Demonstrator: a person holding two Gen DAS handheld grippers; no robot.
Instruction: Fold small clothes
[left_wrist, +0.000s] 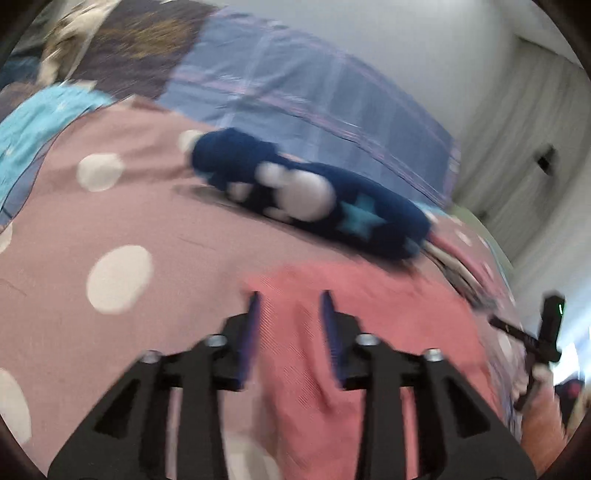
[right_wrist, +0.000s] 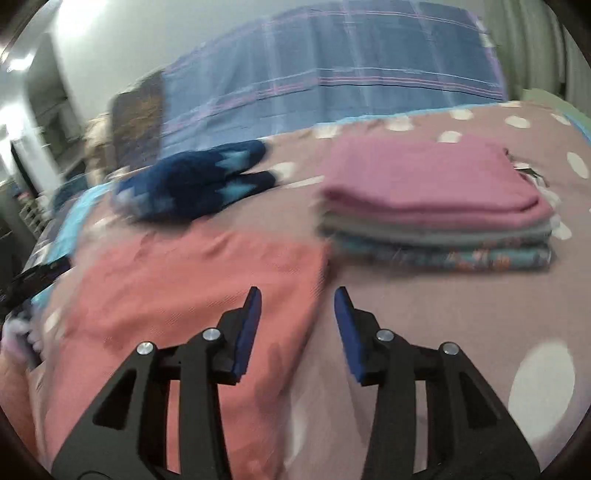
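A coral-pink garment (left_wrist: 369, 332) lies flat on the spotted mauve bedspread (left_wrist: 110, 221). My left gripper (left_wrist: 290, 299) hovers over the garment's left part, jaws apart, with nothing pinched between its blue pads. In the right wrist view the same garment (right_wrist: 192, 295) spreads to the left. My right gripper (right_wrist: 297, 295) stands open above the garment's right edge, its left finger over the cloth and its right finger over the bedspread (right_wrist: 443, 314). Both views are blurred.
A crumpled navy garment with pale stars (left_wrist: 314, 199) (right_wrist: 195, 184) lies behind the coral one. A stack of folded clothes (right_wrist: 436, 206), purple on top, sits at the right. A blue plaid cover (right_wrist: 332, 74) lies further back. Curtains (left_wrist: 524, 147) hang at the right.
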